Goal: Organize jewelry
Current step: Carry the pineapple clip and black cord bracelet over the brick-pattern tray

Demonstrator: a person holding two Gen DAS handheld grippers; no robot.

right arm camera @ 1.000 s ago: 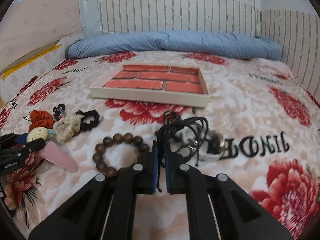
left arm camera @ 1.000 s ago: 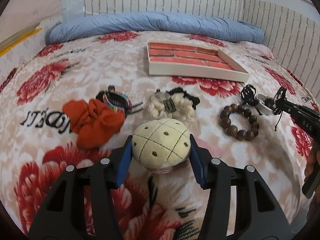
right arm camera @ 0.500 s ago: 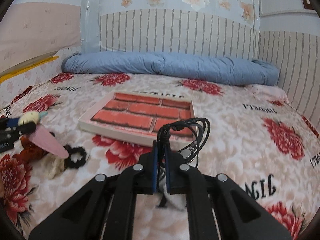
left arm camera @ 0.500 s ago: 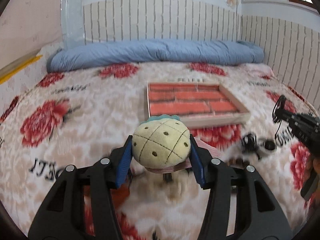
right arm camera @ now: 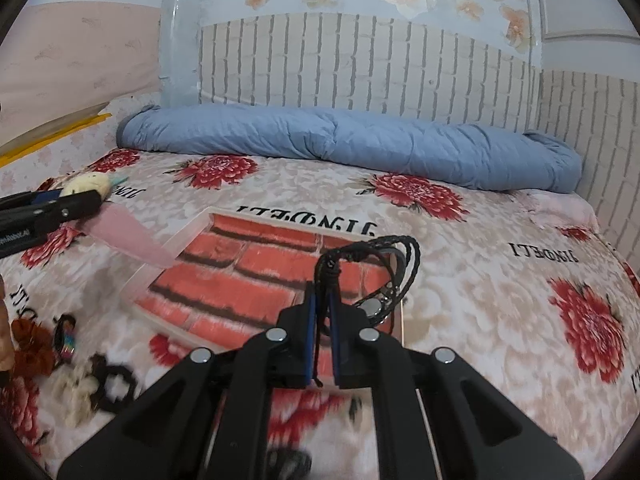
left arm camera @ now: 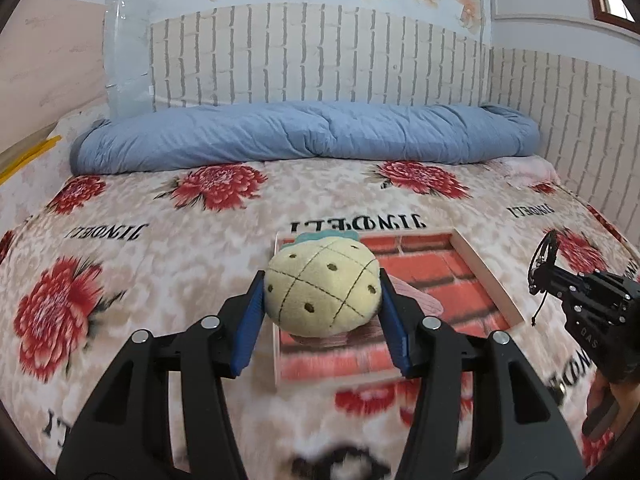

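L fingers [left arm camera: 322, 300] w/ plush clip [left arm camera: 322, 294], over tray [left arm camera: 488, 280]

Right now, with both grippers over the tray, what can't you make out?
- Left wrist view: the tray's near-left floor, hidden behind the pineapple hair clip in the left gripper.
- Right wrist view: tray's near edge, hidden by the right gripper and its black cord bracelet.
- Both views: items along the bottom edge, blurred.
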